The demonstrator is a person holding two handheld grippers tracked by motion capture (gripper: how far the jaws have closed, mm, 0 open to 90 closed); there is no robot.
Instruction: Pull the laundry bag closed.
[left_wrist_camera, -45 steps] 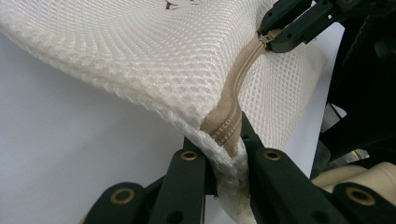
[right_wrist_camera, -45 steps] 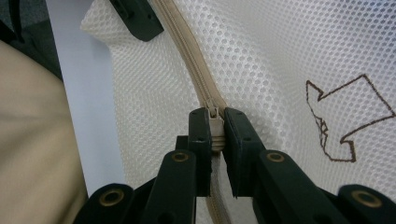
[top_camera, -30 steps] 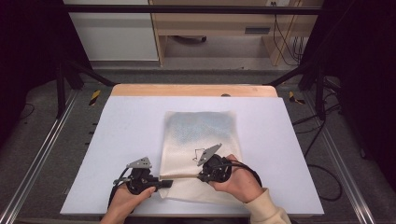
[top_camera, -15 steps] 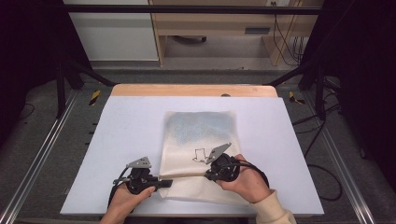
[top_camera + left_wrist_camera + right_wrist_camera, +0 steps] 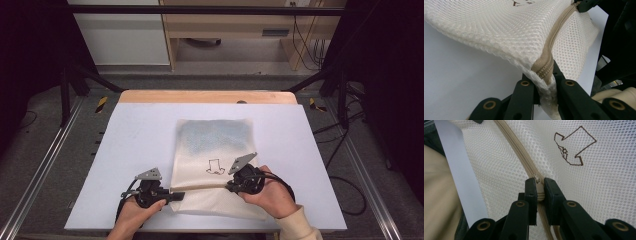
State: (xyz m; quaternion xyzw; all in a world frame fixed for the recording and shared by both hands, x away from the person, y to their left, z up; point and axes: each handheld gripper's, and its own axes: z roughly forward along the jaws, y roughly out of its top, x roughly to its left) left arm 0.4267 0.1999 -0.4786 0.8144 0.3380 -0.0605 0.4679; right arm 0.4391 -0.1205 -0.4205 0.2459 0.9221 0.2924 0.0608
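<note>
Pinching mesh bag point(image 5: 215, 165) zipper point(image 5: 524, 160), left fingers point(image 5: 534, 90) corner, right fingers point(image 5: 530, 192) pull.

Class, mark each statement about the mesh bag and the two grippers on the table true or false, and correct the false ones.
1. The left gripper is clamped on the end of the cream mesh zip bag. True.
2. The right gripper hangs open above the bag. False: it grips the beige zipper.
3. A brown arrow outline is drawn on the bag. True.
4. The bag lies on a red cloth. False: it rests on a pale table top.
</note>
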